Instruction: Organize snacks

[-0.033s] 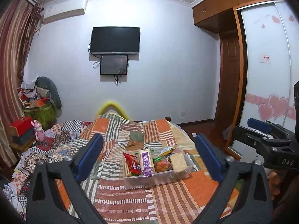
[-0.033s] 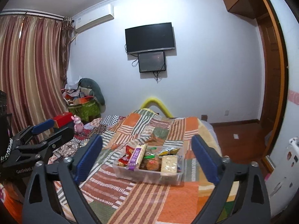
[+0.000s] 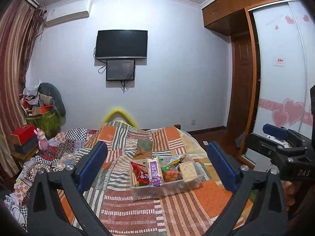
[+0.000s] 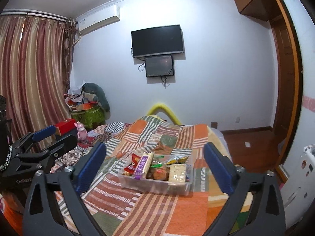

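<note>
On the patchwork bed (image 3: 177, 212), a clear plastic tray (image 3: 167, 188) sits mid-quilt holding the snacks (image 4: 157, 169): a red packet (image 3: 140, 172) at its left, a purple-wrapped bar (image 3: 154, 170) laid across it, orange pieces in the middle, a pale cracker block (image 3: 188, 169) at the right and a yellow-green packet at the far side. Everything seems gathered there, so the sorting looks largely finished. Left gripper (image 3: 157, 166) and right gripper (image 4: 155, 166) both hover near the tray, jaws opening wide, nothing between them.
</note>
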Demonstrator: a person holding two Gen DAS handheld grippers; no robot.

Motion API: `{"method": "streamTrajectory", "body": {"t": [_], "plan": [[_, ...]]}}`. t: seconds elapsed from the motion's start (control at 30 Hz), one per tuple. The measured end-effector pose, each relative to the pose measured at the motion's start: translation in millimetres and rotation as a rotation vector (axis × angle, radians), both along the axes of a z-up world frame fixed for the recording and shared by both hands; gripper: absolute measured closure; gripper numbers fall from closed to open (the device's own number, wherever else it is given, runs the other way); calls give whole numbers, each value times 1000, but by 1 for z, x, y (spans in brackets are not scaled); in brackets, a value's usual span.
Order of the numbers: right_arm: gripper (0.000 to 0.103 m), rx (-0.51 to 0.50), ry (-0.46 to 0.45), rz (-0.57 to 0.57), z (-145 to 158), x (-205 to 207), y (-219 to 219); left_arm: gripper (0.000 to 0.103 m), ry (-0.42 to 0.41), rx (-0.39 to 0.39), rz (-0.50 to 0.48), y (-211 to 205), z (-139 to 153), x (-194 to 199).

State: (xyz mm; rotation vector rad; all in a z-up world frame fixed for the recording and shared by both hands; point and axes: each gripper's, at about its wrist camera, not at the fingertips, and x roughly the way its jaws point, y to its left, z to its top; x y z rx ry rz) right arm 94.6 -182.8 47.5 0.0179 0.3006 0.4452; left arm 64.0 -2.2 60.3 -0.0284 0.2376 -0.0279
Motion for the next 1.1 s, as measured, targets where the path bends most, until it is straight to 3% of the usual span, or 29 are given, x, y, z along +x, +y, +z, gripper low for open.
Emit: {"method": "streamTrajectory", "body": {"t": [1.1], "plan": [[0,3,-13,-5,-5,-17,-6,0,7,-29,0,0,-5,-6]]}}
